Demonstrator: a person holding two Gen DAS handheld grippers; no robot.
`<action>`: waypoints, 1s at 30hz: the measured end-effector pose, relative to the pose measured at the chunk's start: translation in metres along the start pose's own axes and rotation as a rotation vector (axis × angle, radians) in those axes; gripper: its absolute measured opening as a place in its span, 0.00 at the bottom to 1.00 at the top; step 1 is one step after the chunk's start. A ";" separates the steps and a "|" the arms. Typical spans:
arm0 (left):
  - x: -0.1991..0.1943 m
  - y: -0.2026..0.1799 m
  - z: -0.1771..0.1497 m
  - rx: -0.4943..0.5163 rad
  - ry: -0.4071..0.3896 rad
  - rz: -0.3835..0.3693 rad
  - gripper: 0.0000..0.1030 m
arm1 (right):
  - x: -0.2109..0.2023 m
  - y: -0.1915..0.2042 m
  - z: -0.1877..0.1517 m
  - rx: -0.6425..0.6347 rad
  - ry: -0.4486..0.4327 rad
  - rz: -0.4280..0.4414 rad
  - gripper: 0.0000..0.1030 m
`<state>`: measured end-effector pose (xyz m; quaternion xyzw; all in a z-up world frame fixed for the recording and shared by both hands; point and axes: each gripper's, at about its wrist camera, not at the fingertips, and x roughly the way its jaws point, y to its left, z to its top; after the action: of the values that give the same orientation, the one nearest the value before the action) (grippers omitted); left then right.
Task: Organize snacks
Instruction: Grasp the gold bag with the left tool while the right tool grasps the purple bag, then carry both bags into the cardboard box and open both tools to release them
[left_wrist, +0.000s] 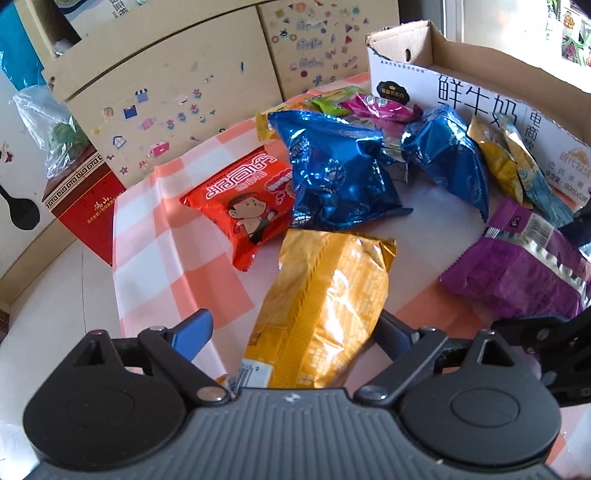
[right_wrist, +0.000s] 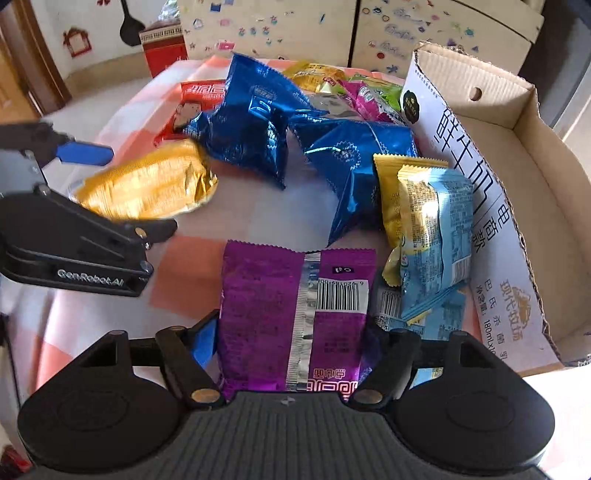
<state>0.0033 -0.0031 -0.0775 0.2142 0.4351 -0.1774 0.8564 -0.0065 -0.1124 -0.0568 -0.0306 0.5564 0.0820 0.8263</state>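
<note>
A gold foil packet (left_wrist: 325, 302) lies lengthwise between the fingers of my left gripper (left_wrist: 295, 328). The right finger touches its edge and the left blue pad (left_wrist: 194, 332) stands clear of it, so the gripper is open. My right gripper (right_wrist: 291, 339) straddles a purple packet (right_wrist: 288, 317) lying flat, barcode side up, with a small gap on each side, so it is open too. In the right wrist view the left gripper (right_wrist: 142, 190) brackets the gold packet (right_wrist: 147, 184). Both packets rest on the checked cloth (left_wrist: 159, 251).
Two blue foil bags (left_wrist: 332, 173) (right_wrist: 351, 162), a red packet (left_wrist: 240, 206), yellow and light-blue packets (right_wrist: 432, 221) and green and magenta ones (left_wrist: 354, 103) crowd the cloth. An open cardboard box (right_wrist: 517, 155) lies at the right. A red carton (left_wrist: 85, 214) stands beyond the table's left edge.
</note>
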 end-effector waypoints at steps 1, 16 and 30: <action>-0.001 -0.001 -0.001 0.003 -0.005 0.001 0.88 | 0.000 0.001 0.000 -0.009 -0.004 0.000 0.72; -0.024 -0.002 -0.003 -0.031 -0.019 -0.025 0.53 | -0.035 -0.001 0.002 -0.022 -0.116 0.004 0.71; -0.078 -0.010 0.016 -0.018 -0.200 -0.008 0.53 | -0.071 -0.008 0.009 -0.059 -0.264 -0.030 0.71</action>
<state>-0.0341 -0.0104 -0.0071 0.1860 0.3498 -0.1974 0.8967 -0.0232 -0.1257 0.0118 -0.0521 0.4396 0.0891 0.8923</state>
